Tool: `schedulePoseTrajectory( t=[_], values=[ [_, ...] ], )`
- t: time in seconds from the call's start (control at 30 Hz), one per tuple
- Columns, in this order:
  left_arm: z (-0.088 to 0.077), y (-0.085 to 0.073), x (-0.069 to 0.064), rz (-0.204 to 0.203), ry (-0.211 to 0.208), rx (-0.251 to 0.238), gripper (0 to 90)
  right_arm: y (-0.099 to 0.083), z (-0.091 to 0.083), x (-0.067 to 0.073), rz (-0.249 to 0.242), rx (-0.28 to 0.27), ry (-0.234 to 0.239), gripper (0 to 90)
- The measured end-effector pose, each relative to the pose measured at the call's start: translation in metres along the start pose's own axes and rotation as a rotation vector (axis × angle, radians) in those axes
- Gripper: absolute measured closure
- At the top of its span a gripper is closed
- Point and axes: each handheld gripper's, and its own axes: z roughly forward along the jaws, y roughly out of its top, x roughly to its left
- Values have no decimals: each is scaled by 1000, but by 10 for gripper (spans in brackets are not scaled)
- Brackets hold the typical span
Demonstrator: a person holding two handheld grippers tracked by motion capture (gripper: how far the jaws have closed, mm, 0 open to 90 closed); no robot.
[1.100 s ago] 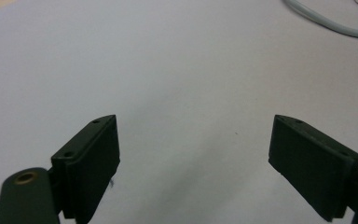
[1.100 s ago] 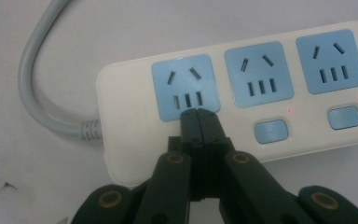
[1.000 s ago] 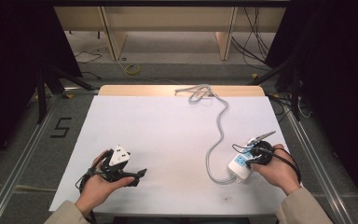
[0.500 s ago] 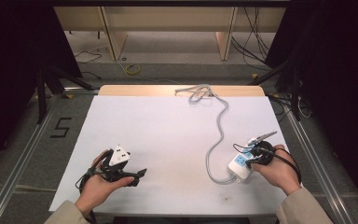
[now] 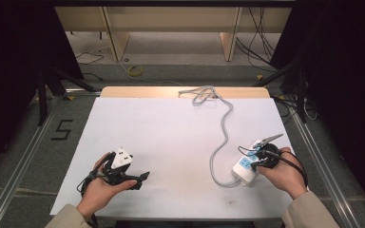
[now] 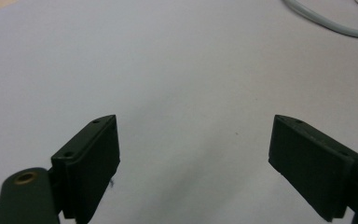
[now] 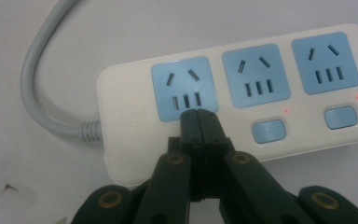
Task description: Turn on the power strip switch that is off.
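1. Power strip (image 7: pixel 242 98): lies at your table's (image 5: pixel 171 137) right front; no readable lettering.
2. Your right gripper (image 7: pixel 199 116): jaws closed, tips over its nearest button.
3. Your left gripper (image 6: pixel 193 163): jaws apart, empty.
4. Floor mark (image 5: pixel 62 129): "5".

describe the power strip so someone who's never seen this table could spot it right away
Start at the white table and follow the grey cable from the far edge down to the near right corner. There lies the power strip, a white bar with three blue sockets and blue switches, under the shut right gripper. Nothing else on the table has blue on it.
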Motion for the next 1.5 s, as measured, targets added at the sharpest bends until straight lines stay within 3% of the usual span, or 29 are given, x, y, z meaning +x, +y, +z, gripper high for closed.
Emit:
schedulePoseTrajectory(
  t=[0.2, 0.5, 0.87, 1.23, 1.5],
  values=[
    [0, 0, 0, 1, 0, 0, 158, 1, -6, -1, 10, -80, -6, 900],
    [0, 0, 0, 0, 0, -1, 158, -1, -6, 0, 15, -114, 2, 900],
    [0, 0, 0, 2, -1, -1, 158, 2, -9, 10, -34, -214, 21, 840],
    [-1, 0, 0, 2, 0, -4, 158, 1, -6, 27, -105, -332, 42, 664],
    [0, 0, -1, 5, -5, -4, 158, 0, 0, 39, -154, -387, 94, 546]
  ],
)
